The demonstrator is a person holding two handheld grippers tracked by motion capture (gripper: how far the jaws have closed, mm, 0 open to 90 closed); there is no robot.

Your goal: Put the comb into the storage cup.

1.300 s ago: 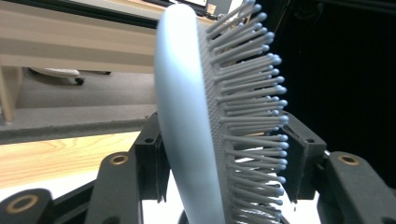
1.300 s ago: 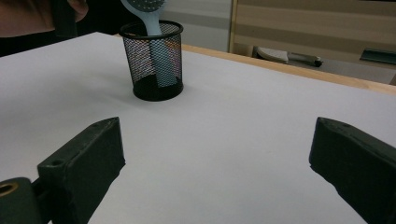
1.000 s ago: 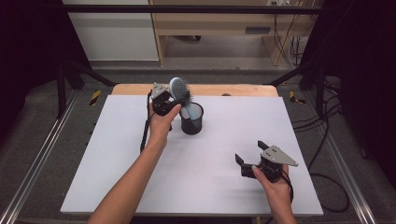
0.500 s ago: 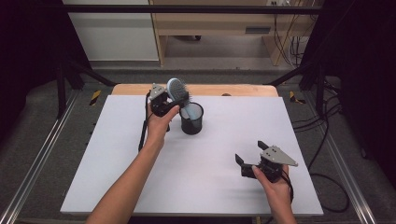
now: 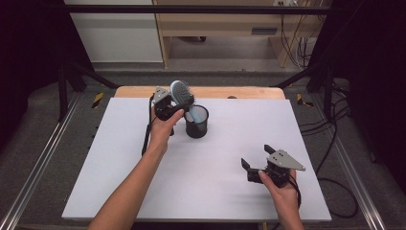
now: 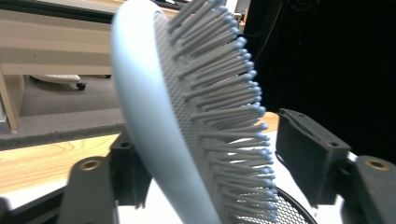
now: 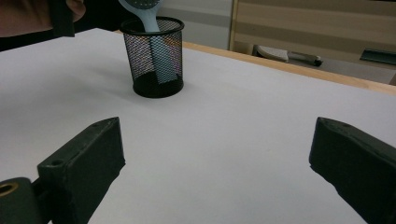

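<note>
Left tool (image 5: 173,106) just been opening, pads off the pale-blue plastic hairbrush (image 5: 182,93), handle down in the black wire-mesh cup (image 5: 197,122) (far on the white surface (image 5: 143,182)). Top-heavy: could tip. Right tool (image 5: 257,162) apart, empty.

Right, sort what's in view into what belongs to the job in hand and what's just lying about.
In the job:
- pale blue plastic hairbrush, handle down in the cup
- black wire-mesh cup
- left gripper, jaws just opening around the brush head

Lying about:
- right gripper, open, idle on the white table
- wooden shelf unit
</note>
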